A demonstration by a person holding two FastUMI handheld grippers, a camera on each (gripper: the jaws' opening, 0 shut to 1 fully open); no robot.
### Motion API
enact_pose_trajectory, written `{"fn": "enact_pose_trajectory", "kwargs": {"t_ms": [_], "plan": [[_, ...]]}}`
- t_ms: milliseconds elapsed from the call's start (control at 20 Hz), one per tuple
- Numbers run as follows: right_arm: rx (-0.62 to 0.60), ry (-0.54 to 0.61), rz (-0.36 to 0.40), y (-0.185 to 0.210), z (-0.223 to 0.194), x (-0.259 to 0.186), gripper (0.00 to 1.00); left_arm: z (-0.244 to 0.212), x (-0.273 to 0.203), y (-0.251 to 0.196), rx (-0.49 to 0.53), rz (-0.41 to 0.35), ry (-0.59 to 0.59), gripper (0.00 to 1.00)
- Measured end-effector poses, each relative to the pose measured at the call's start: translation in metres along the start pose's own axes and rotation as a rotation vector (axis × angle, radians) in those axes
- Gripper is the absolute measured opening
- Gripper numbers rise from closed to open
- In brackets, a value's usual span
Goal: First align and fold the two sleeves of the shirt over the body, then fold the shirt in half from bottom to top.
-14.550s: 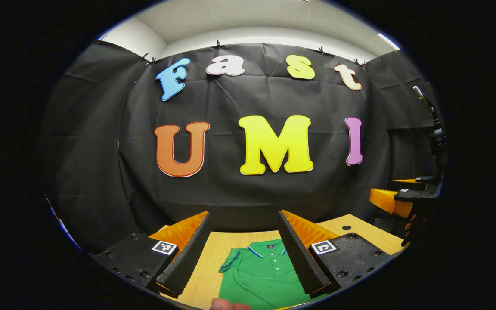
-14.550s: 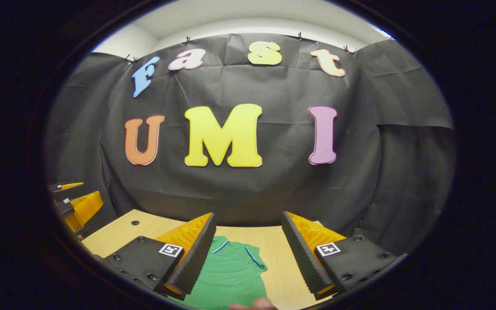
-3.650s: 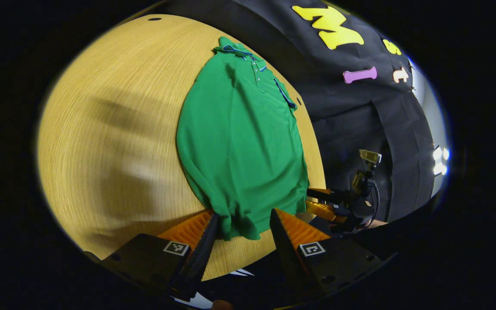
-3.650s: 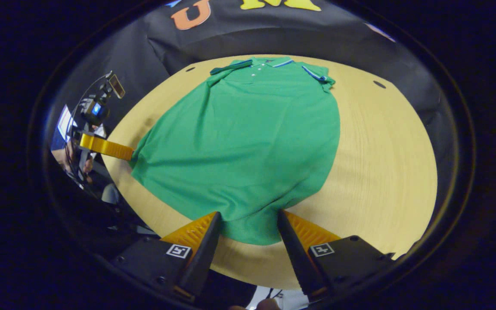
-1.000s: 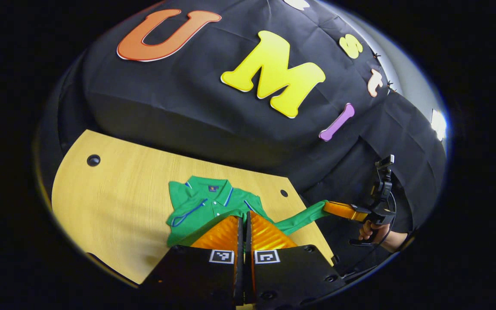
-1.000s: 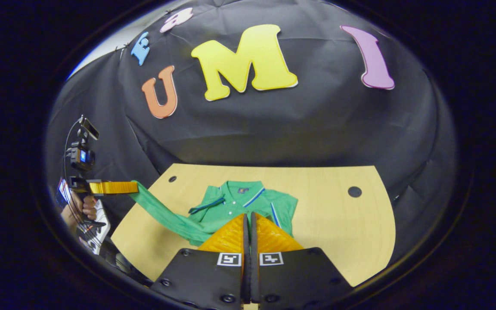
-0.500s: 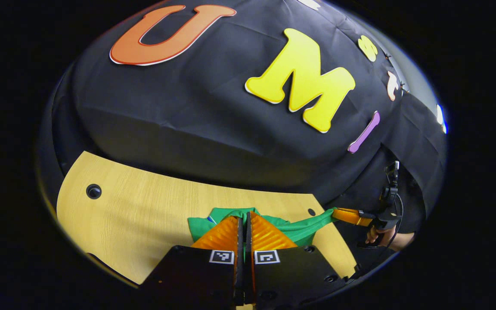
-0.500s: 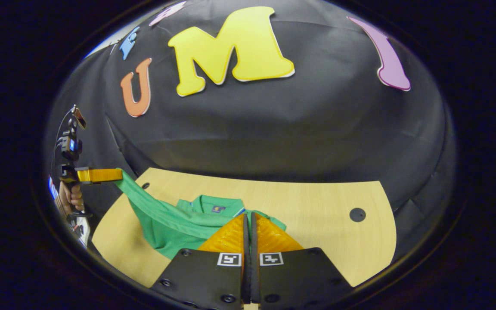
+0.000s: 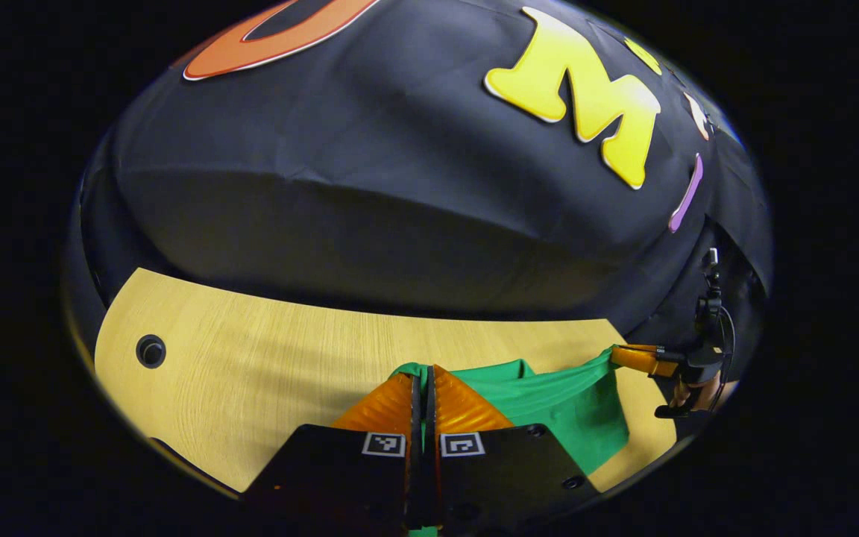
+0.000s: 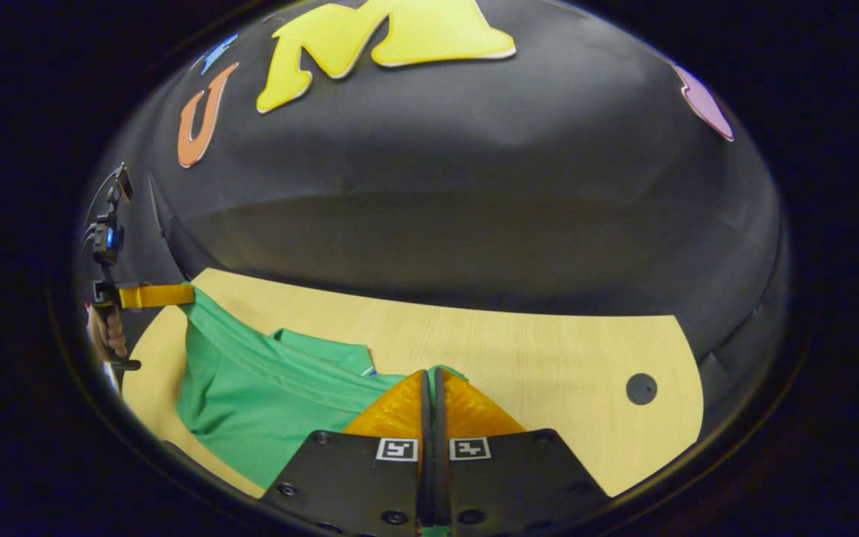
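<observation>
Shirt: green shirt point(image 10: 250, 406) lay on the wooden surface point(image 10: 534, 358), its bottom hem lifted and carried toward the collar end; the collar edge peeked out just beyond the raised fabric.
Left claw: your left claw point(image 9: 422, 380) was clenched on one hem corner, green cloth emerging from between its fingers.
Right claw: your right claw point(image 10: 429, 377) was likewise clenched on the other corner, with a sliver of green showing between its fingers.
Hem line: fabric ran taut as a band between the two claws; in the right gripper view it stretched across to the left claw.
Step in hand: judged as the bottom-to-top fold, nearly at the collar.
Doing it well: you needed to keep both corners level and the tension even, then lower them together so the hem met the shoulders squarely.
Risk: letting one corner go early would likely have skewed the fold.
</observation>
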State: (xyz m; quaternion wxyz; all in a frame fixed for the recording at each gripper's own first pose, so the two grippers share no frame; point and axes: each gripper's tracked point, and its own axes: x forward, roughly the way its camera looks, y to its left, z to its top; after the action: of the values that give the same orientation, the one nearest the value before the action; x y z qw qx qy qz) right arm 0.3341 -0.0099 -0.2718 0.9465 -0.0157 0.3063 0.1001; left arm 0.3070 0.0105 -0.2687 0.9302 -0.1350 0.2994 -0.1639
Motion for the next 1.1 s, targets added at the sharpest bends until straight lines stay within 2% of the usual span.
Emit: {"fn": "enact_pose_trajectory", "kwargs": {"t_ms": [200,300,500,700,950,1100], "plan": [[-0.049,0.002,-0.055,-0.009,-0.006,0.027,0.01,-0.035,0.019,0.022,0.029,0.056,0.088,0.04],[-0.065,0.004,-0.058,-0.008,-0.008,0.034,0.0,-0.043,0.028,0.034,0.025,0.085,0.094,0.04],[-0.075,0.004,-0.065,-0.007,-0.01,0.04,0.01,-0.051,0.037,0.039,0.032,0.09,0.112,0.04],[-0.073,0.003,-0.09,-0.01,-0.012,0.044,0.01,-0.048,0.043,0.039,0.005,0.093,0.078,0.05],[-0.059,0.016,-0.11,-0.011,-0.015,0.045,0.05,-0.058,0.047,0.043,-0.002,0.141,0.108,0.16],[-0.044,0.007,-0.125,-0.013,-0.012,0.042,0.08,-0.057,0.04,0.042,-0.019,0.147,0.1,0.34]]}}
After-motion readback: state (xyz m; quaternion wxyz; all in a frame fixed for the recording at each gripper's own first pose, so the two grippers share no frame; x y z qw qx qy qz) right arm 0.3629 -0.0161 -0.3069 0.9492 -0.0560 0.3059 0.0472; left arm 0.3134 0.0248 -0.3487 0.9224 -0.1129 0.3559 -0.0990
